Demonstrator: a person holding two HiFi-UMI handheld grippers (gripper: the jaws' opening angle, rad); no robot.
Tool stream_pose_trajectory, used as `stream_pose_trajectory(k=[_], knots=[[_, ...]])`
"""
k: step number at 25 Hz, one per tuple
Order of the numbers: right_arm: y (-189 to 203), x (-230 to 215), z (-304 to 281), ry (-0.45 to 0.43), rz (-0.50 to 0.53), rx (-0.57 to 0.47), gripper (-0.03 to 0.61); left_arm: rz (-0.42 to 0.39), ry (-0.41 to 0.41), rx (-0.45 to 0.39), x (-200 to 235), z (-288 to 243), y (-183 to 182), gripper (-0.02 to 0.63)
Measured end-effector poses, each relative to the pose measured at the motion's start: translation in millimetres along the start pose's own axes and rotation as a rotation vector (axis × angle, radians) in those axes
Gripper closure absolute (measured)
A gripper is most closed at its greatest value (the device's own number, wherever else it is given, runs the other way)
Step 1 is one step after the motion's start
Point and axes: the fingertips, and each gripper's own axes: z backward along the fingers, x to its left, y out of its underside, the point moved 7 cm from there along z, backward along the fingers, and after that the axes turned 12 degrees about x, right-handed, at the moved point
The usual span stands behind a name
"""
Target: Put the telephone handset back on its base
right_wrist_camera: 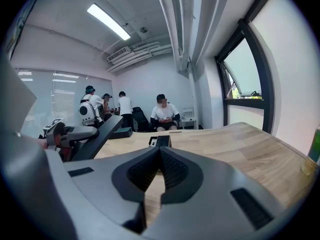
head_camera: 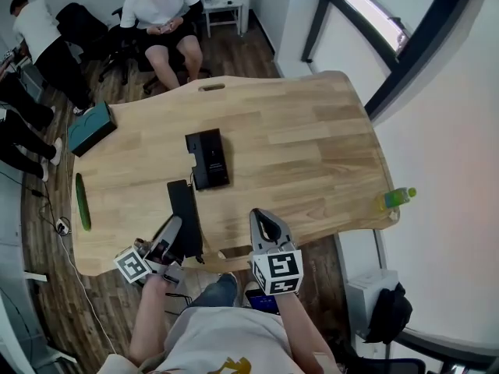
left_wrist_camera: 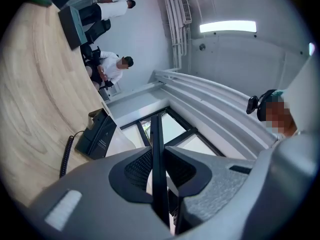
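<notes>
The black telephone base [head_camera: 207, 158] lies near the middle of the wooden table [head_camera: 312, 139]. My left gripper [head_camera: 171, 231] hovers at the table's near edge, shut on the black handset [head_camera: 184, 213], which points away toward the base. In the left gripper view the handset [left_wrist_camera: 155, 149] shows edge-on as a thin black bar pinched between the jaws, with the base [left_wrist_camera: 97, 134] and its coiled cord [left_wrist_camera: 66, 156] at the left. My right gripper [head_camera: 263, 223] hangs beside it at the near edge, shut and holding nothing. In the right gripper view the base [right_wrist_camera: 160, 141] lies straight ahead and the handset [right_wrist_camera: 97, 134] crosses at the left.
A teal box [head_camera: 91, 128] sits at the table's far left corner, a green cucumber [head_camera: 83, 202] along the left edge and a green bottle [head_camera: 398, 198] at the right edge. People sit and stand beyond the far side, with a seated person [head_camera: 165, 22] directly behind the table.
</notes>
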Motion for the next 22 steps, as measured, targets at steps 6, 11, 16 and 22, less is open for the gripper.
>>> stream_pose_trajectory(k=[6, 11, 16, 22], knots=[[-7, -1, -39, 0.035, -0.026, 0.039, 0.575, 0.039, 0.007, 0.009, 32, -14, -31, 0.538], [-18, 6, -56, 0.068, 0.006, 0.043, 0.575, 0.062, 0.041, 0.029, 50, -25, -52, 0.538], [-25, 11, -62, 0.081, 0.003, 0.042, 0.575, 0.086, 0.057, 0.024, 60, -32, -67, 0.538], [-29, 9, -70, 0.087, 0.017, 0.036, 0.575, 0.093, 0.069, 0.016, 69, -39, -77, 0.538]])
